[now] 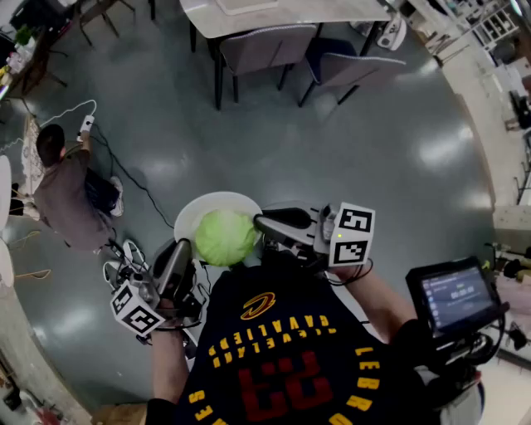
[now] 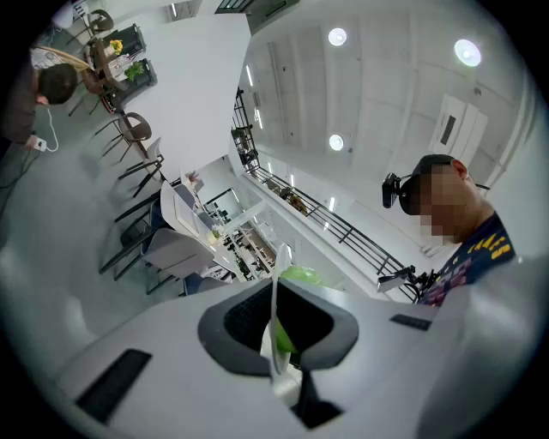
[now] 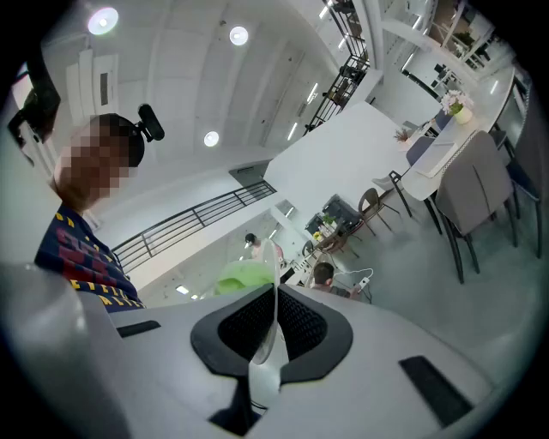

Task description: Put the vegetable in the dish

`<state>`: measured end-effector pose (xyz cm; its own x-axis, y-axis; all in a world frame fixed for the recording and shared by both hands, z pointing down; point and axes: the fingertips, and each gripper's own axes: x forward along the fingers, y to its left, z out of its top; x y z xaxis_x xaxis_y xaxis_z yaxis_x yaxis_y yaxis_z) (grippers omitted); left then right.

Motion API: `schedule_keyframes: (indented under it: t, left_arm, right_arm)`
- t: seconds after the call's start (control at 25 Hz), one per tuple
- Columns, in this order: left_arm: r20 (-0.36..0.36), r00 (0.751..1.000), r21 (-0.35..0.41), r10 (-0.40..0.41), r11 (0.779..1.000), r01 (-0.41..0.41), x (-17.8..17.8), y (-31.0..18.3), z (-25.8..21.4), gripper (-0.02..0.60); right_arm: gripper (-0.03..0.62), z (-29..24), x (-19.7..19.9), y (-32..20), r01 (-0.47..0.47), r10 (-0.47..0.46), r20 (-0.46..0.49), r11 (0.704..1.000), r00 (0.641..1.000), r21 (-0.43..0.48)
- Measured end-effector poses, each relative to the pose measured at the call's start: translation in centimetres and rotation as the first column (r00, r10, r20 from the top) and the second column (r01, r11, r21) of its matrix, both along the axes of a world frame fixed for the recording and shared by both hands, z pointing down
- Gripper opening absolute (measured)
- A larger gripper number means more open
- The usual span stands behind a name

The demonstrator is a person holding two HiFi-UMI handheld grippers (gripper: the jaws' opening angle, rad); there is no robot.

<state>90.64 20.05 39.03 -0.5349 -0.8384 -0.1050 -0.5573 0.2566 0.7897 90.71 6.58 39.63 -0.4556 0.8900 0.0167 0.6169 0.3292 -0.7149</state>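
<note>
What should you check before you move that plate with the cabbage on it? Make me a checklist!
1. Cabbage is on the white plate: ok.
2. Left gripper is clamped on the plate's rim: ok, the left gripper view shows the rim edge-on between its shut jaws.
3. Right gripper is clamped on the opposite rim: ok, its jaws are shut on it too.
4. Cabbage sits in the middle: not ok, it looks nearer the person's side.
5. Plate is level: cannot tell.
6. A spot to set it down: cannot tell, only the floor lies below, and the table is farther ahead.
</note>
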Motion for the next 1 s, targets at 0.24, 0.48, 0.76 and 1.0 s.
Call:
schedule_keyframes:
  t: [0.24,0.48,0.76,1.0]
  left_arm:
    - [-0.006,1.0,0.0,-0.004,1.0,0.004,0.0,0.1,0.1,0.015]
    - [-0.051,0.999,0.027,-0.006,1.0,0.008,0.0,0.2,0.9,0.015]
    - [-0.34,0.94,0.128,-0.022,0.989,0.069,-0.6,-0.8,3.7,0.015]
    - [-0.538,0.841,0.1,-0.06,0.986,0.134,-0.8,-3.2,6.5,0.015]
  right_arm:
    - [0.015,0.1,0.0,0.1,0.006,-0.006,-0.002,1.0,1.0,0.003]
    - [0.015,0.6,-0.2,-0.1,-0.017,0.016,-0.041,1.0,0.999,-0.021]
    - [0.015,3.5,-0.2,-1.1,-0.081,0.042,-0.313,0.99,0.949,-0.113]
    - [0.015,6.9,-0.3,-3.4,-0.133,0.059,-0.517,0.985,0.854,-0.107]
